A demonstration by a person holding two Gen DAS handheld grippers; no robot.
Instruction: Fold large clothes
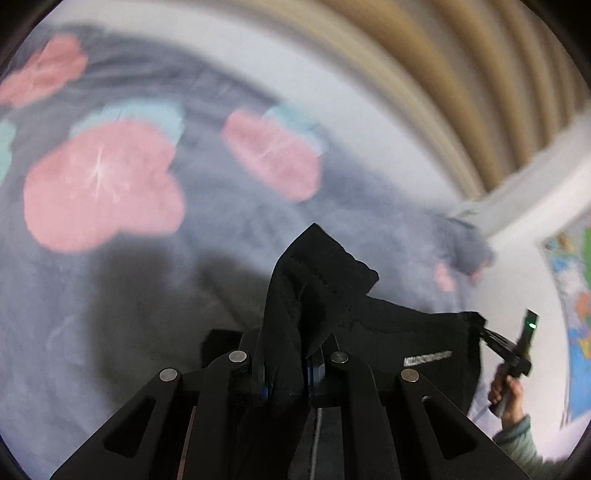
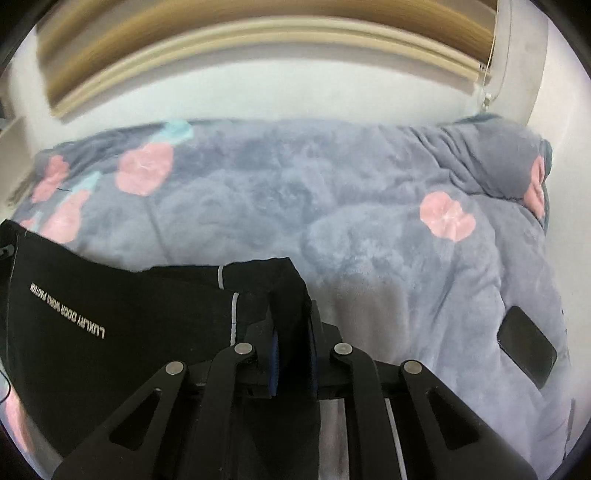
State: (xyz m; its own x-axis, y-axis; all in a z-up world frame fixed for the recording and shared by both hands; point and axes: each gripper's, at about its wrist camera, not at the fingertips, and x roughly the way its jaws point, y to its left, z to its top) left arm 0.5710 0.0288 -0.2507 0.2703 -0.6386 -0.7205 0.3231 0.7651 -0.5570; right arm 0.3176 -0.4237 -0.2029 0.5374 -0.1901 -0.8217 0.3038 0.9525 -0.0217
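A black garment (image 1: 388, 332) with a line of white lettering hangs stretched between my two grippers, above a bed. My left gripper (image 1: 286, 376) is shut on one bunched corner of it. My right gripper (image 2: 293, 347) is shut on the other corner; the black garment (image 2: 110, 317) spreads to its left with a white stripe and white lettering. The right gripper (image 1: 511, 354) also shows in the left wrist view at the far right, held by a hand, with the cloth taut up to it.
A grey plush blanket (image 2: 332, 206) with pink and teal flowers covers the bed below. A black phone (image 2: 526, 345) lies on it at the right. A white wall and beige blinds (image 2: 258, 33) stand behind. A colourful map (image 1: 570, 295) hangs at the right.
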